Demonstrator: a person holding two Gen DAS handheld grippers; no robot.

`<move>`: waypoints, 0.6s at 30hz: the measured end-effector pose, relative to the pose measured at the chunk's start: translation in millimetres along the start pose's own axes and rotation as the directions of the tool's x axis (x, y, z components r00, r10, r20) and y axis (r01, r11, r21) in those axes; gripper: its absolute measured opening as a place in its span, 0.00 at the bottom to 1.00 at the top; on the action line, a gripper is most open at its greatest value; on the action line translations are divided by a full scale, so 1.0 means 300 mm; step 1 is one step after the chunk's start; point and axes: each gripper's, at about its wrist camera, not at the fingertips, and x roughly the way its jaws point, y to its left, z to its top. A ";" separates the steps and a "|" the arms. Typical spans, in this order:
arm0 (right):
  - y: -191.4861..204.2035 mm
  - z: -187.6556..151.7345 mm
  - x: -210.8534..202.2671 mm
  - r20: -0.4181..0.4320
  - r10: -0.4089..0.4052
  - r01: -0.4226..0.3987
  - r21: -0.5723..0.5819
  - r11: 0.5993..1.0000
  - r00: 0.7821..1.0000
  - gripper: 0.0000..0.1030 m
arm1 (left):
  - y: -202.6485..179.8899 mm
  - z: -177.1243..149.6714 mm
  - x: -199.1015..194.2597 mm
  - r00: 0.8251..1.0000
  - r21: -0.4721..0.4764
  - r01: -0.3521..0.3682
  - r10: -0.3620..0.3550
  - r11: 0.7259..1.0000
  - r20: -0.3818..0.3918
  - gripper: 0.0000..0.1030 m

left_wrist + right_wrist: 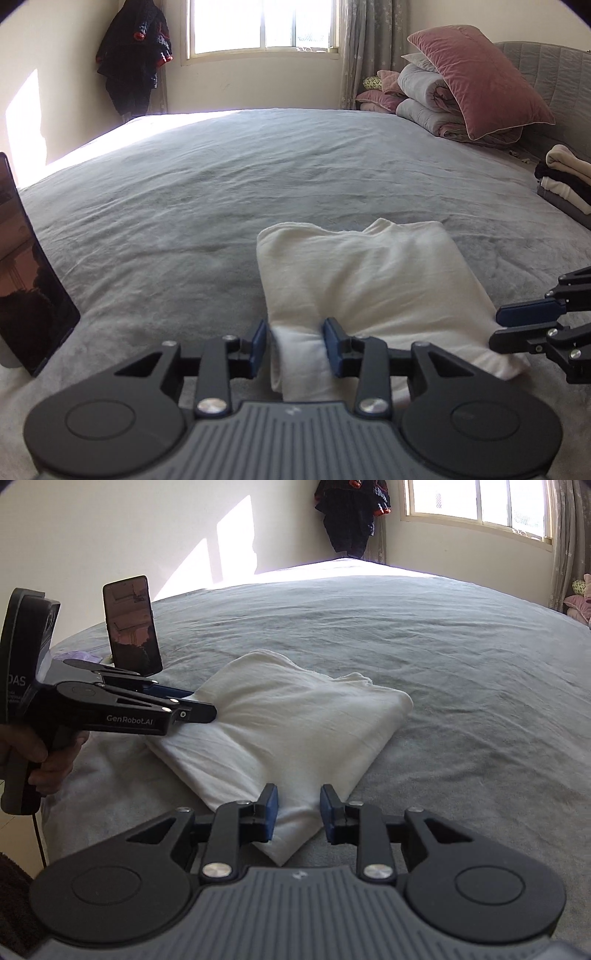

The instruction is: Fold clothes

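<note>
A folded white garment [369, 280] lies on the grey bed [221, 184]. My left gripper [295, 345] has its jaws around the garment's near left edge, with bunched cloth between the blue pads. In the right wrist view the left gripper [207, 707] is pinched on the garment's [280, 731] left edge. My right gripper [298, 812] straddles the garment's near corner, jaws parted with cloth between them. In the left wrist view the right gripper [496, 326] sits at the garment's right corner.
A phone [133, 626] stands propped at the bed's left edge. A pink pillow [480, 77] and folded quilts [424, 96] sit at the headboard. A stack of folded clothes [565, 181] lies at the far right. Dark clothing [133, 55] hangs in the corner.
</note>
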 end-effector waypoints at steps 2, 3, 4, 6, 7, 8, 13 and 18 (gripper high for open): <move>0.000 -0.024 -0.025 -0.013 0.004 -0.004 0.005 1.000 1.000 0.31 | 0.000 -0.006 -0.012 1.000 0.003 0.003 -0.003 1.000 0.000 0.37; -0.004 -0.035 -0.037 -0.020 0.008 -0.008 0.009 1.000 1.000 0.31 | 0.004 -0.012 -0.020 1.000 0.000 0.009 -0.009 1.000 0.001 0.37; -0.008 -0.041 -0.044 -0.030 0.010 -0.010 0.012 1.000 0.999 0.31 | 0.010 -0.018 -0.028 1.000 -0.003 0.015 -0.015 1.000 0.001 0.37; -0.012 -0.048 -0.062 -0.037 0.008 -0.008 0.006 1.000 0.999 0.31 | 0.025 -0.024 -0.051 1.000 -0.015 0.023 -0.023 1.000 0.000 0.39; -0.013 -0.050 -0.074 -0.038 0.006 -0.006 0.001 1.000 0.999 0.31 | 0.031 -0.023 -0.066 1.000 -0.022 0.021 -0.021 1.000 0.004 0.39; -0.015 -0.047 -0.080 -0.035 0.003 -0.003 0.005 1.000 0.999 0.31 | 0.037 -0.021 -0.080 1.000 -0.030 0.020 -0.019 0.999 0.007 0.39; -0.025 0.007 -0.086 0.015 0.026 -0.026 0.052 0.998 1.000 0.31 | 0.052 0.003 -0.129 0.999 -0.065 0.026 -0.024 0.998 0.033 0.38; -0.024 0.033 -0.032 0.006 0.042 -0.042 0.086 0.995 0.999 0.31 | 0.055 -0.026 -0.088 0.999 -0.023 -0.006 0.005 1.000 -0.043 0.37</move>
